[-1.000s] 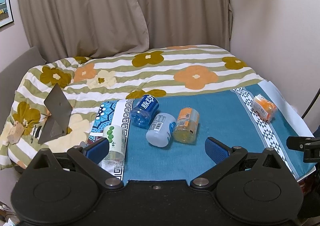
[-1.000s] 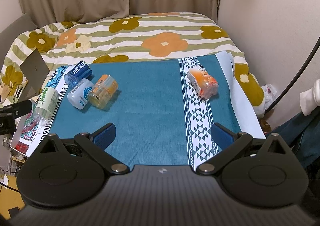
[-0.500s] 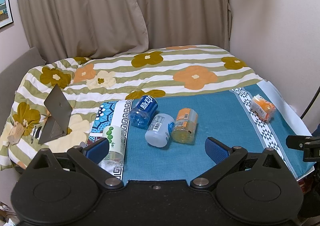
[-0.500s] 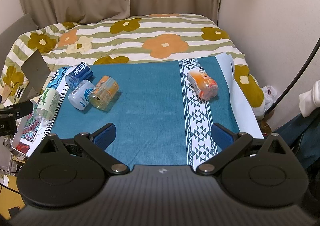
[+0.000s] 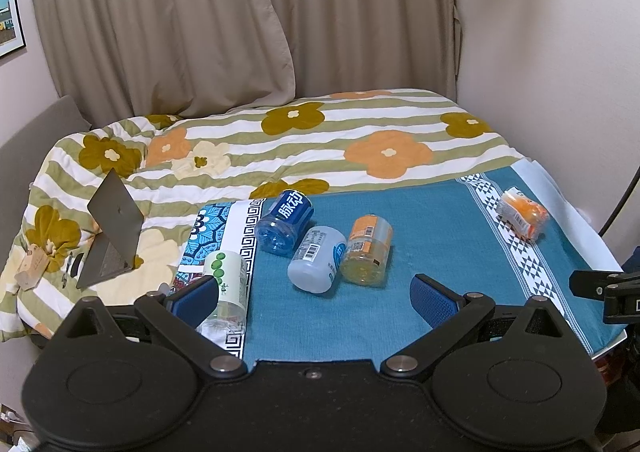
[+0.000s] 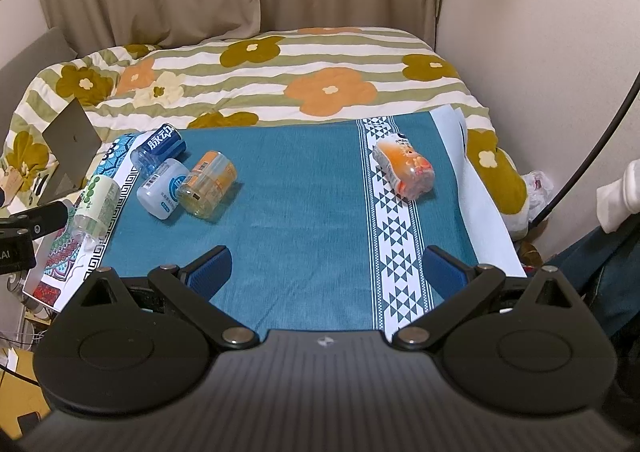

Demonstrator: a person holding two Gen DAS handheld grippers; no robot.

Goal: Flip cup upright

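Note:
Several cut-off bottle cups lie on their sides on a blue cloth (image 5: 420, 219) (image 6: 304, 187). A dark blue cup (image 5: 285, 220) (image 6: 159, 147), a pale blue-white cup (image 5: 317, 259) (image 6: 163, 187) and an orange-labelled clear cup (image 5: 366, 250) (image 6: 208, 184) lie together at the left. A green-and-white cup (image 5: 226, 284) (image 6: 97, 204) lies at the cloth's left edge. An orange cup (image 5: 522, 213) (image 6: 405, 165) lies alone on the white patterned band at the right. My left gripper (image 5: 316, 298) is open and empty, short of the cluster. My right gripper (image 6: 325, 270) is open and empty above the cloth's near edge.
A flowered striped quilt (image 5: 320, 139) covers the bed behind the cloth. A half-open grey laptop (image 5: 112, 228) stands on the quilt at the left. Curtains and a wall close off the back and right. A black cable (image 6: 600, 139) runs down the right side.
Both grippers have drawn back or lifted slightly; the cups sit a little higher and farther in both views. No cup has moved. Both grippers stay open.

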